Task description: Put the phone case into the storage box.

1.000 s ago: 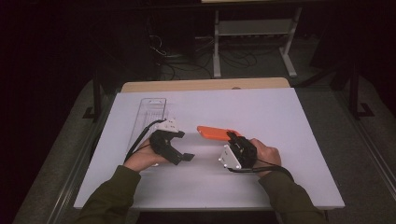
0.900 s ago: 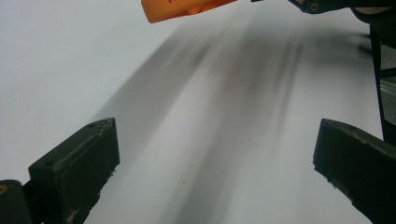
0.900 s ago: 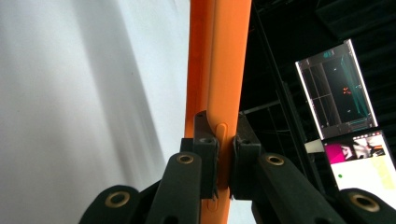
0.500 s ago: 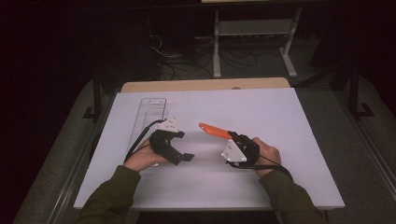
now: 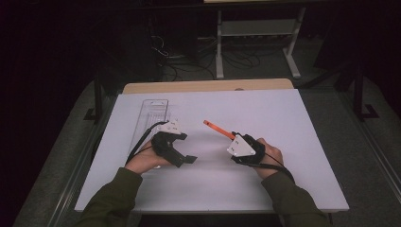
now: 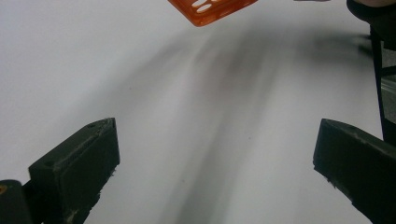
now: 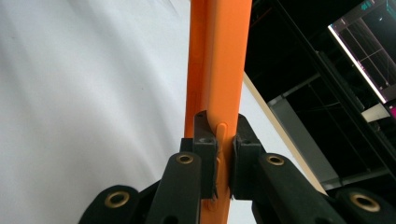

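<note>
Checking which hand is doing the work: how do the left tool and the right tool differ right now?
The right tool is shut on the orange piece; the left tool stands open with nothing between its jaws. In the high view the right tool holds the orange piece tilted above the white table; the left tool points toward it. Both are black and hand-held.
</note>
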Available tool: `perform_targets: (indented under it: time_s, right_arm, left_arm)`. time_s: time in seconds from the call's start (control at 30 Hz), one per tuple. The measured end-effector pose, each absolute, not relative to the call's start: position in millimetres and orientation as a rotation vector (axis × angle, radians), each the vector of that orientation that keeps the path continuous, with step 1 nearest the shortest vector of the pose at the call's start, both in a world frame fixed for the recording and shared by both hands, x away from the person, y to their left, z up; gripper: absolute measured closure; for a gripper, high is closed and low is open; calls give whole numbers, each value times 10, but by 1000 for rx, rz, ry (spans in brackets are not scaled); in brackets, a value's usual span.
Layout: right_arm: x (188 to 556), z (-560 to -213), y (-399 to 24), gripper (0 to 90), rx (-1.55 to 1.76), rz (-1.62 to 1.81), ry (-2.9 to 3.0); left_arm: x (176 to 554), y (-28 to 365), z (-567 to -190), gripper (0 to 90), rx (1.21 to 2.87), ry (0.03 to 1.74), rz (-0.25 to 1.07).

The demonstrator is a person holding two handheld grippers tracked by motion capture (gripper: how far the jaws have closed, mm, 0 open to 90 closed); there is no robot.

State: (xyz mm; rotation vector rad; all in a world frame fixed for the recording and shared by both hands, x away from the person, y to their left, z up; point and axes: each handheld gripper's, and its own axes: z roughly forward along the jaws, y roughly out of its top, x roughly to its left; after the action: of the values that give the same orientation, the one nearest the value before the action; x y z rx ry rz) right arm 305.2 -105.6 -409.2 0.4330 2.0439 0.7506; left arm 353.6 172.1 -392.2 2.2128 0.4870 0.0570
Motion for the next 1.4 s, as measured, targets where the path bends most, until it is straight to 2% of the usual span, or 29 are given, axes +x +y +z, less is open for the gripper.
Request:
perform_targets:
  time_s: [1.4]
  right_arm:
    - [3240,-4005,-1310,822,892,1151,2132]
  left_arm:
    - [3530,1710,-3925,0,2212,493,57]
